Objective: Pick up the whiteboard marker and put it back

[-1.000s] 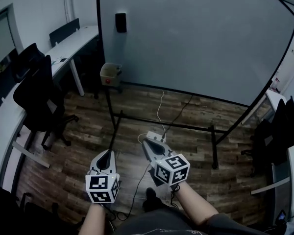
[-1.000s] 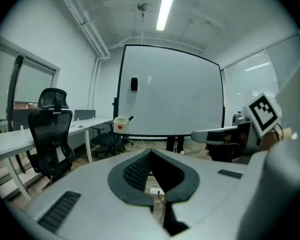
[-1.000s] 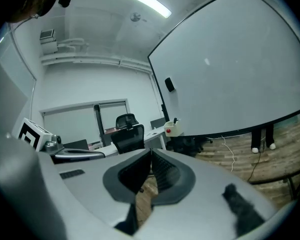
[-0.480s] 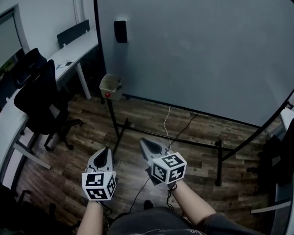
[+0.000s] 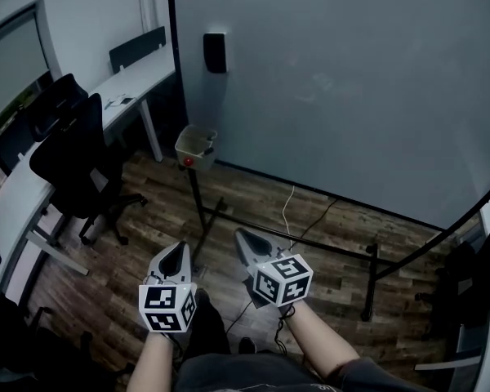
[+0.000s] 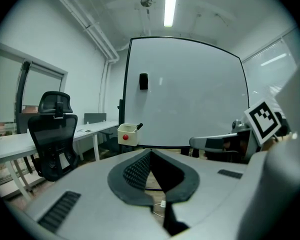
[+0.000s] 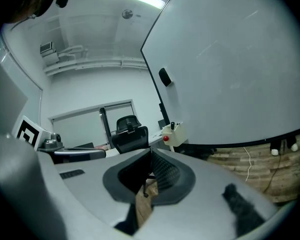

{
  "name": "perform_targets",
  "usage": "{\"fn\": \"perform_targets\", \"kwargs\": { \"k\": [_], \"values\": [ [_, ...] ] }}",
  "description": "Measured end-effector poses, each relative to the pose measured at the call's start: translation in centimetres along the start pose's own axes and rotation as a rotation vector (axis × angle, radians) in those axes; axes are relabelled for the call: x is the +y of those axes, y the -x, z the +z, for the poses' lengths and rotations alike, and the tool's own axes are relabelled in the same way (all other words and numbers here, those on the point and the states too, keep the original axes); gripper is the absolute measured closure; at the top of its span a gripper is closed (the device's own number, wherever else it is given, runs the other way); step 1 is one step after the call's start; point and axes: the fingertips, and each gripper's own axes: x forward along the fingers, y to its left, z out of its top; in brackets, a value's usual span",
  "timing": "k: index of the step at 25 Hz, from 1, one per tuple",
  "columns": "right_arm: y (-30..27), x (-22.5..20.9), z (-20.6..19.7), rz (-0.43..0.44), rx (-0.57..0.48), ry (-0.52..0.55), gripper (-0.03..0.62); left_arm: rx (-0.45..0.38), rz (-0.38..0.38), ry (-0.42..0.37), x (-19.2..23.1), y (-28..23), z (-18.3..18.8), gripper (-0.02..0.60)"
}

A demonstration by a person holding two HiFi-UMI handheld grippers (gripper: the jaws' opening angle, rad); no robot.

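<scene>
A black chair (image 5: pixel 73 166) stands by the surface (image 5: pixel 139 76) at left. The marker (image 6: pixel 138 126) sticks up from a cream box (image 5: pixel 196 144) at the whiteboard (image 5: pixel 351 80)'s lower left corner, well apart from both tools. The left tool (image 5: pixel 176 251) and right tool (image 5: pixel 243 239) are clenched and hold nothing.

The floor (image 5: pixel 253 194) is grainy wood planking, matt. The whiteboard (image 5: pixel 351 80) is smooth with a faint sheen. The office chair (image 5: pixel 73 162) looks like dark cloth.
</scene>
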Motion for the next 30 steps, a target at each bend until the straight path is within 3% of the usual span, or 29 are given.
{"fn": "perform_targets", "kwargs": {
  "k": [9, 20, 30],
  "values": [
    [-5.6, -2.7, 1.5, -0.006, 0.0, 0.01, 0.571, 0.003, -0.028, -0.002, 3.1, -5.7, 0.9, 0.569],
    [-15.9, -7.1, 4.8, -0.05, -0.03, -0.007, 0.571, 0.0, -0.052, 0.011, 9.7, -15.5, 3.5, 0.569],
    [-21.2, -9.3, 5.6, -0.07, -0.028, -0.011, 0.565, 0.018, -0.081, 0.016, 12.9, -20.8, 4.3, 0.569]
  ]
}}
